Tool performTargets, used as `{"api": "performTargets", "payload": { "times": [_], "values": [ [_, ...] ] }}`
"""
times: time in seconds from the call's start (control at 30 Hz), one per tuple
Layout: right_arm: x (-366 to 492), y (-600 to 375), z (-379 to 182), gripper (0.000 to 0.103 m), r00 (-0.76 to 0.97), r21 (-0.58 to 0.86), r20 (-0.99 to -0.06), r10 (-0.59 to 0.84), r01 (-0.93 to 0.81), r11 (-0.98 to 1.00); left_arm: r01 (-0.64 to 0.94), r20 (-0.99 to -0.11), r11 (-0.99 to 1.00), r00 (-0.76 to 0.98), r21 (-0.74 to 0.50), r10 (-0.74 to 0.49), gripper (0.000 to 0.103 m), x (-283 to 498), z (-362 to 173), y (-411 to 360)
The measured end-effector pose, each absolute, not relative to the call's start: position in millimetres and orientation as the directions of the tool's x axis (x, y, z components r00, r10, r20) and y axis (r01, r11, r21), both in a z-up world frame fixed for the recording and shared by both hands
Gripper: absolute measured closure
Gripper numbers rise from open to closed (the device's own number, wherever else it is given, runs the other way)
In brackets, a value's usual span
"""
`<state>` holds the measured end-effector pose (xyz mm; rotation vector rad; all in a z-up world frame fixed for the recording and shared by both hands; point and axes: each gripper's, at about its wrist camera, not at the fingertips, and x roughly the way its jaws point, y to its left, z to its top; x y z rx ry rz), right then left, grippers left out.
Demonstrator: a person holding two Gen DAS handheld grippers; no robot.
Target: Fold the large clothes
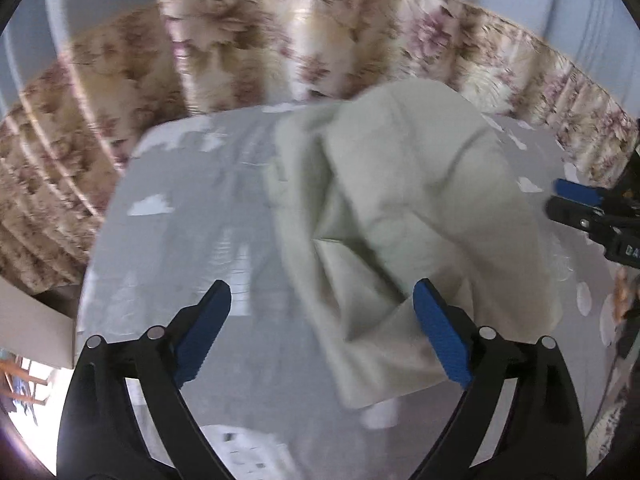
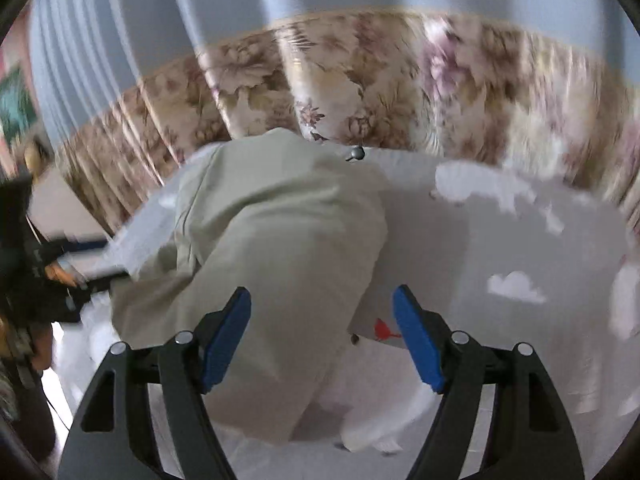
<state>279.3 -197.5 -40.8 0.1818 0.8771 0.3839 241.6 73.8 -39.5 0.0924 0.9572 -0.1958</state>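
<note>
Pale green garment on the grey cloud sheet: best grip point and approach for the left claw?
Take the pale green garment at its near folded corner, the flap beside the left claw's right finger. Come in low from the near side, jaws open as now. That corner is a loose edge lifted off the grey sheet; the rest is bunched.

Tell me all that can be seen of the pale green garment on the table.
The pale green garment is a large piece of smooth, thin-looking woven cloth, crumpled and partly folded over itself, with deep creases and one flap hanging toward the near edge. It lies on the grey cloud-print tablecloth. The left gripper and the right gripper both stand open above it, neither one clamping it. Whether it has sleeves or buttons cannot be told through the blur.
</note>
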Motion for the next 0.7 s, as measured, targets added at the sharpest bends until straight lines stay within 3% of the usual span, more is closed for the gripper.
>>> {"api": "performTargets", "payload": {
  "times": [0.07,0.1,0.13,0.17,0.2,0.3,0.4,0.5,0.63,0.7],
  "values": [
    [288.4,-199.1,-59.0,0.040,0.524,0.396,-0.710,0.471,-0.255,0.882,0.245,-0.829,0.970,0.540,-0.010,-0.145,0.012,248.1,-52.9,58.1],
    [288.5,-194.1,-63.8,0.052,0.506,0.427,-0.701,0.502,-0.266,0.864,0.252,-0.840,0.967,0.520,-0.020,-0.153,0.020,252.2,-63.7,53.5],
    [289.2,-189.8,-66.7,0.057,0.499,0.442,-0.692,0.522,-0.279,0.852,0.254,-0.850,0.966,0.501,-0.038,-0.166,0.033,253.1,-71.3,53.0],
    [288.5,-184.9,-66.0,0.059,0.507,0.421,-0.690,0.516,-0.298,0.857,0.272,-0.864,0.958,0.458,-0.088,-0.210,0.077,253.6,-82.2,54.0],
    [286.2,-176.5,-63.5,0.062,0.512,0.382,-0.697,0.502,-0.328,0.864,0.281,-0.873,0.951,0.422,-0.128,-0.243,0.092,254.0,-90.2,55.8],
    [282.7,-154.6,-56.9,0.065,0.503,0.286,-0.721,0.477,-0.411,0.865,0.253,-0.866,0.953,0.422,-0.170,-0.267,0.101,244.2,-105.1,74.8],
    [279.1,-136.3,-50.3,0.067,0.497,0.189,-0.742,0.450,-0.488,0.852,0.231,-0.853,0.943,0.414,-0.238,-0.317,0.103,220.7,-111.3,90.8],
    [277.6,-122.5,-54.2,0.067,0.519,0.060,-0.767,0.377,-0.527,0.848,0.213,-0.872,0.957,0.407,-0.198,-0.271,0.103,208.7,-128.7,92.7],
    [280.2,-127.5,-60.5,0.065,0.533,0.067,-0.758,0.377,-0.511,0.857,0.209,-0.877,0.965,0.418,-0.160,-0.237,0.102,214.8,-127.3,90.5],
    [277.4,-137.1,-53.4,0.064,0.531,0.112,-0.744,0.405,-0.498,0.860,0.213,-0.875,0.971,0.444,-0.106,-0.193,0.093,213.2,-117.4,88.8]
  ]
}}
